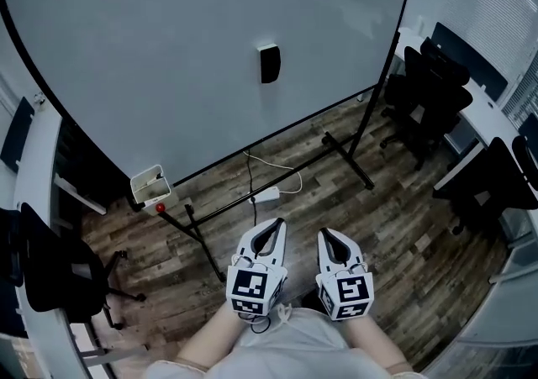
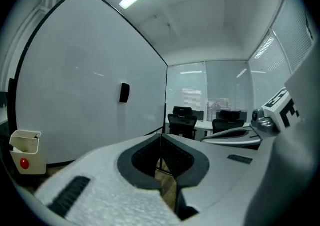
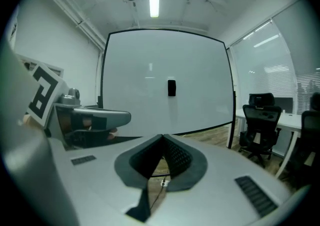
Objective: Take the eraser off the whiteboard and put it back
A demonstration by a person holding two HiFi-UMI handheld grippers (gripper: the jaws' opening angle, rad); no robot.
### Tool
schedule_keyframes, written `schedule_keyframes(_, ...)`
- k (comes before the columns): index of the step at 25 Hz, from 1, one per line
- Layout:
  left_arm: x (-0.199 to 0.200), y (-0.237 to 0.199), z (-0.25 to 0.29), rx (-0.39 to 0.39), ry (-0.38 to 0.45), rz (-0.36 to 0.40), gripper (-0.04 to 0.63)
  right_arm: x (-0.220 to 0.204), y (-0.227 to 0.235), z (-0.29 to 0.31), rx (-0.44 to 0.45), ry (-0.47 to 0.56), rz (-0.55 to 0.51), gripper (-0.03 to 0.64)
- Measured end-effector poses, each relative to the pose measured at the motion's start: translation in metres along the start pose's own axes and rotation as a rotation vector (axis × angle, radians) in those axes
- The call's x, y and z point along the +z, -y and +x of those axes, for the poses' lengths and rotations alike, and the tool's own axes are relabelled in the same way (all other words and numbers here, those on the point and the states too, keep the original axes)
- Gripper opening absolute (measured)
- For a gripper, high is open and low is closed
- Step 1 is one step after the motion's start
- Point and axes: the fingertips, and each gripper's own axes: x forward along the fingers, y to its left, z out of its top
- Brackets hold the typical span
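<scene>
A small black eraser (image 1: pixel 269 64) sticks near the middle of a large white whiteboard (image 1: pixel 168 50) on a wheeled stand. Both grippers are held side by side low in the head view, well short of the board and pointing at it. My left gripper (image 1: pixel 271 228) has its jaws shut with nothing between them. Beside it, my right gripper (image 1: pixel 334 239) is shut and empty too. In the left gripper view the eraser (image 2: pixel 124 92) shows far off on the board, beyond the left gripper (image 2: pixel 161 137). The right gripper view has the eraser (image 3: pixel 171 87) straight ahead above the right gripper (image 3: pixel 163 137).
A white holder box (image 1: pixel 150 186) with a red knob hangs at the board's lower left corner. The stand's black legs (image 1: pixel 349 159) and a white power strip with cable (image 1: pixel 267 195) lie on the wood floor. Black office chairs (image 1: pixel 429 92) and desks stand at the right.
</scene>
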Motion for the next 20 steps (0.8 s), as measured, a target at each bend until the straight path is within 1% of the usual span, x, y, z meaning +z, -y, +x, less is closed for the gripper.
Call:
schedule_keyframes(2,0.000,-0.014,0.019,0.053,-0.001,0.004,0.018,0.003,0.011,0.026,0.059,0.009,0.010,0.028)
schedule_keyframes(5,0.006,-0.033,0.050,0.152,0.013,0.010,0.018,0.008,0.026,0.067,0.172,0.014,0.017,0.028)
schedule_keyframes(9,0.021,-0.051,0.099,0.279,0.050,-0.039,0.018,0.029,0.056,0.114,0.303,0.019,-0.060,0.028)
schedule_keyframes(13,0.037,-0.062,0.151,0.384,0.075,-0.081,0.018,0.054,0.100,0.158,0.385,0.005,-0.144,0.028)
schedule_keyframes(16,0.044,-0.069,0.187,0.456,0.087,-0.113,0.018,0.067,0.133,0.187,0.435,0.002,-0.177,0.028)
schedule_keyframes(17,0.045,-0.071,0.196,0.488,0.086,-0.123,0.018,0.070,0.142,0.195,0.453,0.001,-0.185,0.028)
schedule_keyframes(20,0.043,-0.081,0.210,0.617,0.069,-0.165,0.018,0.077,0.162,0.219,0.514,-0.007,-0.205,0.028)
